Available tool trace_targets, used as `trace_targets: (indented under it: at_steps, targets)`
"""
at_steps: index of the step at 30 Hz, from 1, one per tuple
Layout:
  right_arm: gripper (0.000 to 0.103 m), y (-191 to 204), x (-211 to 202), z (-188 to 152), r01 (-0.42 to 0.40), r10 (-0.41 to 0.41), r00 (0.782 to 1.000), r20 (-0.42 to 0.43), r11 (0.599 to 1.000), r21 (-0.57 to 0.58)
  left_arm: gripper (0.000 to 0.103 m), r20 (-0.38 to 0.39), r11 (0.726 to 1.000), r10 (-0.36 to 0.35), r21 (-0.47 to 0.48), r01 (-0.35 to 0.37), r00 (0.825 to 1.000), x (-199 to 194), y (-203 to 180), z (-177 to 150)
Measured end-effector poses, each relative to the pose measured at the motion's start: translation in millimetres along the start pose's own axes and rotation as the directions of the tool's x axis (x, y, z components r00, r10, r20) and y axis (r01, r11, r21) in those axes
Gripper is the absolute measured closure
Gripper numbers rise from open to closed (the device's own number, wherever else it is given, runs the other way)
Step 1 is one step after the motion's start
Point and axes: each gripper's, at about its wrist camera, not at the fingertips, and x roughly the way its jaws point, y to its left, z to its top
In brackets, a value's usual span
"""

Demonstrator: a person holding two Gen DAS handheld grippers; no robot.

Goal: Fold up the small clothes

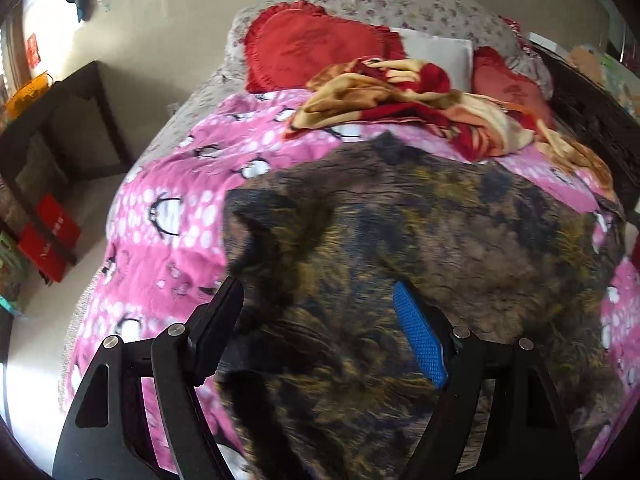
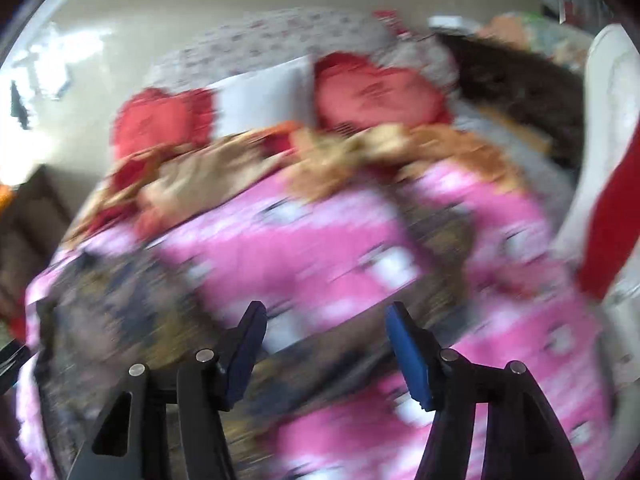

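A dark patterned garment, brown, olive and navy, is seen spread over a pink penguin-print bedspread in the left wrist view. The left gripper is held above the near part of the garment, at about six o'clock in the picture, with its jaws spread wide; the cloth is seen between and beyond the black finger and the blue pad, but no pressing of the pads on it can be made out. At twelve o'clock from the garment a crumpled red and tan blanket is piled on the bedspread, and behind it two red heart-shaped cushions and a white pillow are set against a floral sheet. At nine o'clock a dark wooden table stands on the pale floor, with a red box beside it.

The right wrist view is heavily blurred. The right gripper is shown with its jaws parted, and nothing is gripped between them; pink bedspread fills the gap. The garment lies mostly at eight o'clock from this gripper, a strip of it running under the jaws. At three o'clock a white and red shape is seen, too blurred to be identified.
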Motion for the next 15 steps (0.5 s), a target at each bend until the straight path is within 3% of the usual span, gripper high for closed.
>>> trace_targets:
  at_steps: [3, 9, 13, 15]
  targets:
    - [0.043, -23, 25, 26, 0.06, -0.061, 0.997, -0.055, 0.998, -0.035, 0.024, -0.028, 0.999, -0.033, -0.006, 0.033, 0.999, 4, -8, -2]
    - [0.043, -43, 50, 47, 0.101, -0.104, 0.993, -0.046, 0.992, -0.072, 0.024, -0.058, 0.998, -0.023, 0.056, 0.026, 0.998, 15, -28, -7]
    - [0.03, -44, 78, 57, 0.175, -0.181, 0.982, -0.045, 0.977, -0.12, 0.024, -0.082, 0.998, -0.038, 0.037, 0.042, 0.996, 22, -35, -7]
    - [0.03, -39, 106, 63, 0.191, -0.212, 0.971, -0.113, 0.966, -0.172, 0.024, -0.092, 0.998, -0.049, 0.027, 0.051, 0.995, 22, -38, -8]
